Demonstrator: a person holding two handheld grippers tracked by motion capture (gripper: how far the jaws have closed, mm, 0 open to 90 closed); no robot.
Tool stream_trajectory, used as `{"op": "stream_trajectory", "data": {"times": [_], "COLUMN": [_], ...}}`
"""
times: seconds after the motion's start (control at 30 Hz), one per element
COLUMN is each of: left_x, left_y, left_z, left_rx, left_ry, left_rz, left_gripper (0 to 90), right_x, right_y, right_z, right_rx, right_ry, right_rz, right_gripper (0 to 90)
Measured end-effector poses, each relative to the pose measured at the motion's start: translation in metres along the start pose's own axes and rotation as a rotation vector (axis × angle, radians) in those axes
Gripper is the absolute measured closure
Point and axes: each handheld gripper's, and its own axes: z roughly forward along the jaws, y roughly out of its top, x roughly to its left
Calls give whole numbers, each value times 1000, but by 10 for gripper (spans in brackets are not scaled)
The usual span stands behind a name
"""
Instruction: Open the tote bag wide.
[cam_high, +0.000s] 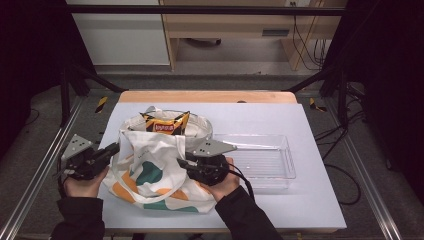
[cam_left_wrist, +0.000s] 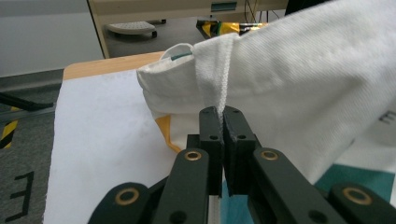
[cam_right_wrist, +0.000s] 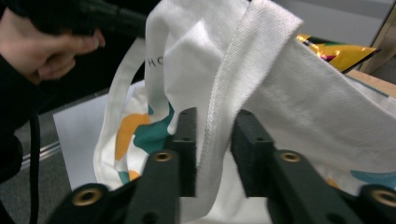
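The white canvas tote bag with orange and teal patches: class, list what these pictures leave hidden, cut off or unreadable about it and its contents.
- White canvas tote bag: its inside is hidden by its own cloth in the high view.
- Orange and black crisp packet: lower part hidden by the bag's rim; label too small to read.
- Printed lettering: cut off by a fold in the right gripper view.
- Bag's base: cut off by the edge in the left gripper view.

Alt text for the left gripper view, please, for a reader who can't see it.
The left tool is shut on a fold of the white tote bag, pinched between its two black jaws. The cloth rises up and to the right above a white table cover, with a yellow snack packet showing past the bag's rim.
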Motion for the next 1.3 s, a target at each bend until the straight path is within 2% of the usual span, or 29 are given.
{"op": "stream_trajectory", "data": {"times": [0.07,0.1,0.13,0.17,0.27,0.33,0.37,0.4,0.43,0.57,0.63,0.7,0.83,0.93,1.03,1.07,1.1,1.13,1.17,1.27,1.3], "left_x": [-1,-2,-2,-2,-2,-2,-2,-1,-1,0,0,1,1,2,4,4,4,4,4,3,1], "left_y": [-4,-7,-7,-9,-11,-13,-15,-17,-17,-19,-20,-20,-20,-18,-13,-13,-10,-10,-8,-4,0], "left_z": [-3,-6,-6,-8,-10,-11,-12,-13,-13,-14,-13,-13,-13,-15,-23,-23,-28,-28,-33,-36,-36], "left_rx": [4,7,7,6,9,13,16,19,19,23,26,30,27,16,-32,-32,-62,-62,-91,-106,-116], "left_ry": [4,8,8,8,8,8,9,8,5,3,4,2,2,5,-4,-4,-7,-7,-13,-16,-32], "left_rz": [4,13,13,15,19,23,23,24,22,23,24,23,17,9,-24,-24,-41,-41,-50,-51,-45], "left_gripper": [871,872,871,871,871,871,871,871,872,871,871,871,868,859,811,806,804,803,805,832,851], "right_x": [0,0,0,-1,-3,-7,-7,-12,-15,-21,-26,-28,-28,-22,-15,-15,-12,-12,-10,-7,-4], "right_y": [2,6,6,11,18,29,29,36,38,43,44,44,43,40,35,35,32,32,28,23,18], "right_z": [-4,-9,-9,-14,-18,-18,-18,-13,-10,3,17,24,27,25,21,21,21,21,21,22,22], "right_rx": [-21,-49,-49,-80,-110,-155,-155,-161,-162,-152,-122,-103,-74,-63,-49,-49,-40,-40,-28,-20,-15], "right_ry": [1,-1,-1,-9,-27,-66,-66,-90,-99,-123,-149,-152,-147,-137,-115,-115,-105,-105,-91,-81,-71], "right_rz": [6,7,7,11,15,28,28,54,64,77,89,99,102,75,56,56,48,48,48,44,43], "right_gripper": [633,615,615,618,635,711,711,778,805,855,882,900,900,900,900,900,900,900,900,900,900]}}
